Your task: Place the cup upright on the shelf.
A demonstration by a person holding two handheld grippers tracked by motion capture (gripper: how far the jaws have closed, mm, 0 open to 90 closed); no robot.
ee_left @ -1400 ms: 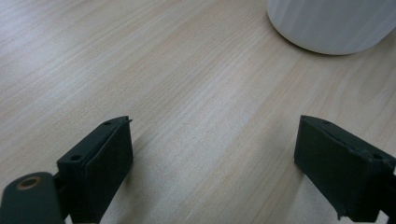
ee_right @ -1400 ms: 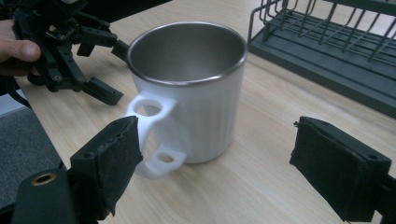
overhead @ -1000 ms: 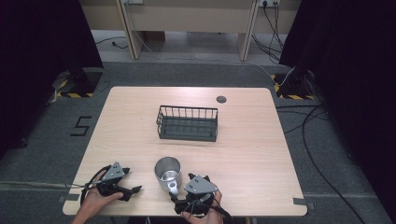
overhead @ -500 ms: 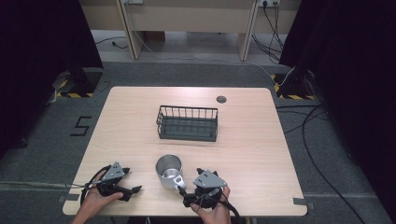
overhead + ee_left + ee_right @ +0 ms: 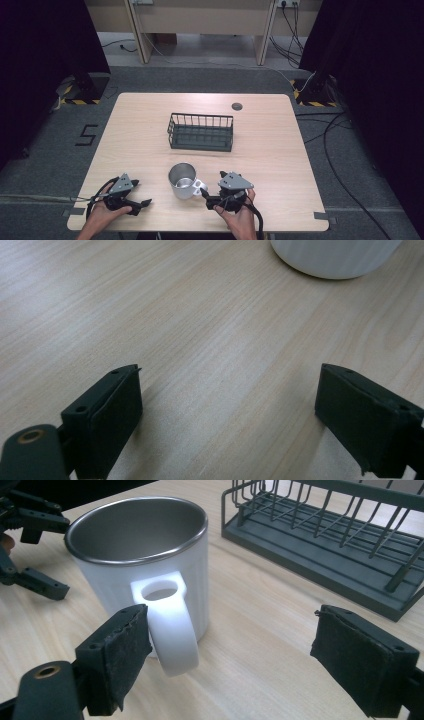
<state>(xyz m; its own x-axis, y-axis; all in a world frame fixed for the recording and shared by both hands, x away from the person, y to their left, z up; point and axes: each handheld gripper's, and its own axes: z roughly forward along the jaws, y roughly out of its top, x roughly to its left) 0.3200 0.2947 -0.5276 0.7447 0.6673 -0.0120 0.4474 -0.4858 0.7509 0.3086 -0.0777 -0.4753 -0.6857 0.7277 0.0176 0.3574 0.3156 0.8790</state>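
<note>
Table (image 5: 280,150) with basket (image 5: 201,132) at centre, mug (image 5: 183,181) lower centre.
Right gripper (image 5: 209,198), jaws spread wide, sits just right of the mug's handle (image 5: 170,625); left gripper (image 5: 142,204), also spread, empty, lower left.

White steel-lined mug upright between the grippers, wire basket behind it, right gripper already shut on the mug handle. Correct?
Not quite. The right gripper is open: in the right gripper view its jaws stand wide apart, with the white steel-lined mug and its handle beside the left jaw, not clamped. The rest holds: in the high view the mug stands upright between the grippers, and the dark wire basket sits behind it.
</note>
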